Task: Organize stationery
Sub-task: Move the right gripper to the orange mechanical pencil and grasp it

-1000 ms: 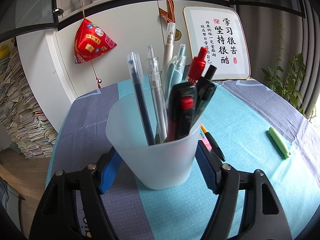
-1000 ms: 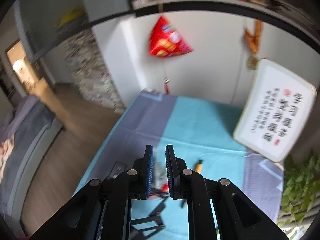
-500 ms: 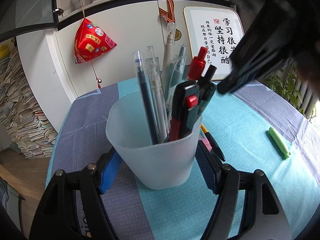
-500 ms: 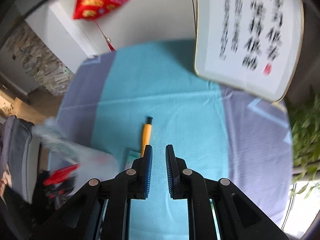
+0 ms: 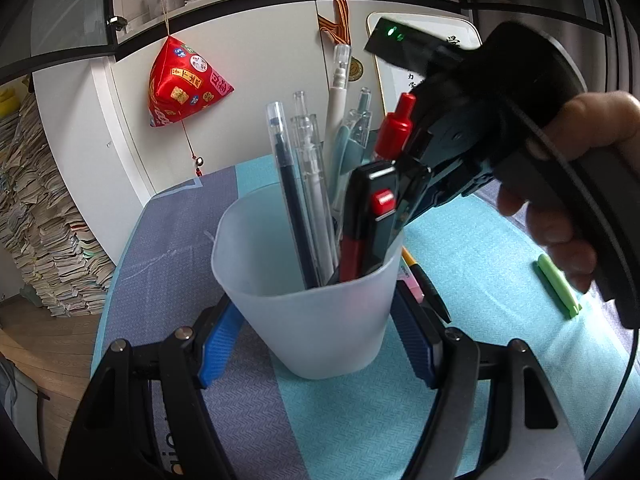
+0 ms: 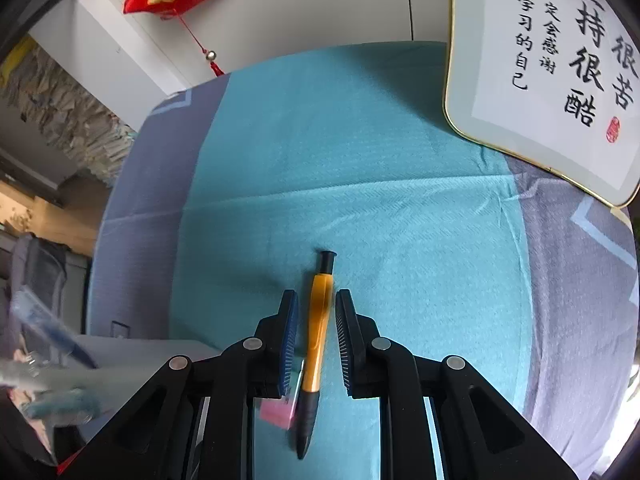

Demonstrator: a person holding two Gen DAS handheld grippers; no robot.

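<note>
My left gripper point(image 5: 316, 328) is shut on a frosted plastic cup point(image 5: 316, 304) that stands on the tablecloth and holds several pens and markers point(image 5: 312, 184). My right gripper point(image 6: 316, 340) is open, its fingers on either side of an orange pen with a black grip point(image 6: 316, 344) that lies flat on the teal cloth. A pink eraser point(image 6: 278, 412) lies just left of the pen's lower end. The right gripper's body point(image 5: 500, 148) shows in the left wrist view, above and right of the cup. The orange pen point(image 5: 424, 284) peeks out behind the cup there.
A green highlighter point(image 5: 558, 290) lies on the cloth to the right. A framed calligraphy board point(image 6: 560, 60) leans against the cabinet at the back right. A red ornament point(image 5: 184, 80) hangs on the cabinet. The table edge drops off at left, with stacked books point(image 5: 40, 240) beyond.
My right gripper swung down from high above the table, opened a little, and now straddles the orange pen. The left gripper and cup have stayed put.
</note>
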